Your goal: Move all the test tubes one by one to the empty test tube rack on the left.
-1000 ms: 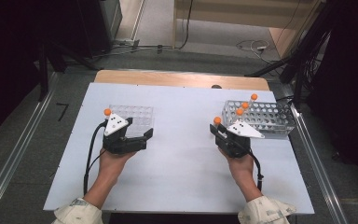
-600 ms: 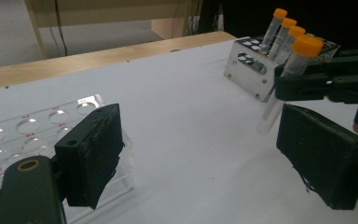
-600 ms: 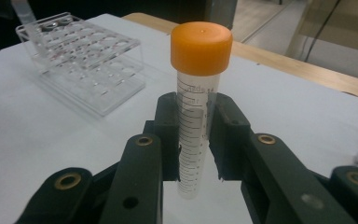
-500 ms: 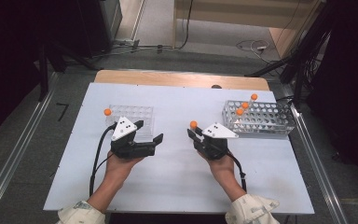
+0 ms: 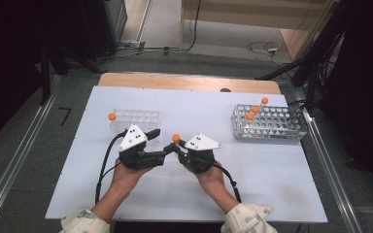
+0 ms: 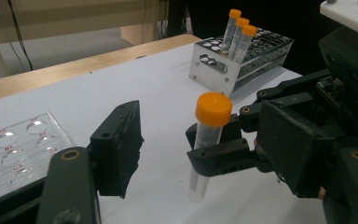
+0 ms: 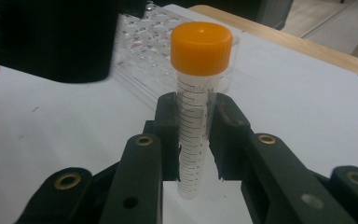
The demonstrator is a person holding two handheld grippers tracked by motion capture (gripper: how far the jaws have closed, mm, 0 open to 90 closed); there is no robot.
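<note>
The right gripper view shows printed measuring lines down the clear tube (image 7: 193,135), which the high view gives as little more than an orange dot (image 5: 176,138) between the two tools. The left gripper view shows the tube's rounded bottom hanging free above the white table (image 6: 168,88), upright, with the right gripper (image 6: 214,151) clamped on its middle. There are five orange-capped tubes in all: one held, three standing together in the metal rack (image 5: 269,123) at the far right, and one (image 5: 111,116) at the left end of the clear plastic rack (image 5: 135,119). Two racks, two grippers. Both hands come in from the near edge and turn inward, so the tools point at each other at the middle of the table. The right gripper (image 5: 179,147) has its jaws tight on the tube just under the cap. The left gripper (image 5: 156,145) has just been closing its jaws; they stand partly apart, the visible left finger (image 6: 116,149) short of the tube and not touching it
</note>
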